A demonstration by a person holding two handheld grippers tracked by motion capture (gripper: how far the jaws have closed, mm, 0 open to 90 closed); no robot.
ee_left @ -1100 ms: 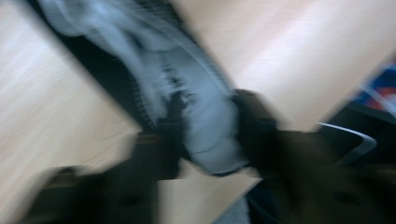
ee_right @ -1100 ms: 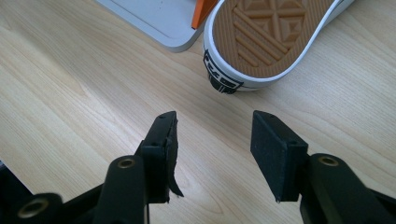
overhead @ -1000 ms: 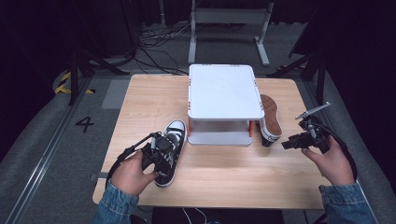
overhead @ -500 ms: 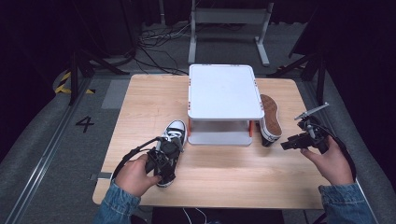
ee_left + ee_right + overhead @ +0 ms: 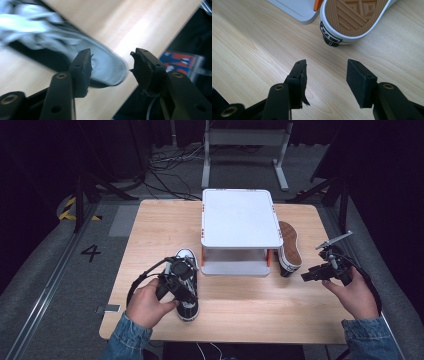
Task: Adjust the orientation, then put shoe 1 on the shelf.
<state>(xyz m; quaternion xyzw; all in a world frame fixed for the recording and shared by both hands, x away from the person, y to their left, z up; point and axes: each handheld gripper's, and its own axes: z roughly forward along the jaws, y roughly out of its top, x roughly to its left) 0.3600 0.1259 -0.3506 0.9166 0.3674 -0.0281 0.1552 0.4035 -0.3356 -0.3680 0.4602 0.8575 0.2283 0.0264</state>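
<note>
Near the front left of the tabletop (image 5: 150, 220), the left tool (image 5: 184, 285) hangs just over a black-and-white sneaker (image 5: 187, 290) that lies flat, toe toward the person. Its jaws have just been opening and now stand apart, released, with the pale rubber toe cap (image 5: 110, 67) showing between and beyond them; the pads do not press on it. The right tool (image 5: 311, 274) is likewise open and empty, hovering over bare wood just short of a second sneaker (image 5: 289, 245), which leans on its side against the white two-level rack (image 5: 240, 220), tan sole (image 5: 354, 12) facing outward.

Canvas shoes like these should be light and soft in the upper (it will likely cave under a pinch), while the rubber toe and heel are stiffer and less slippery. I would grip the heel collar or the side wall by the laces.

Count: two sneakers, one rack, two tools.
</note>
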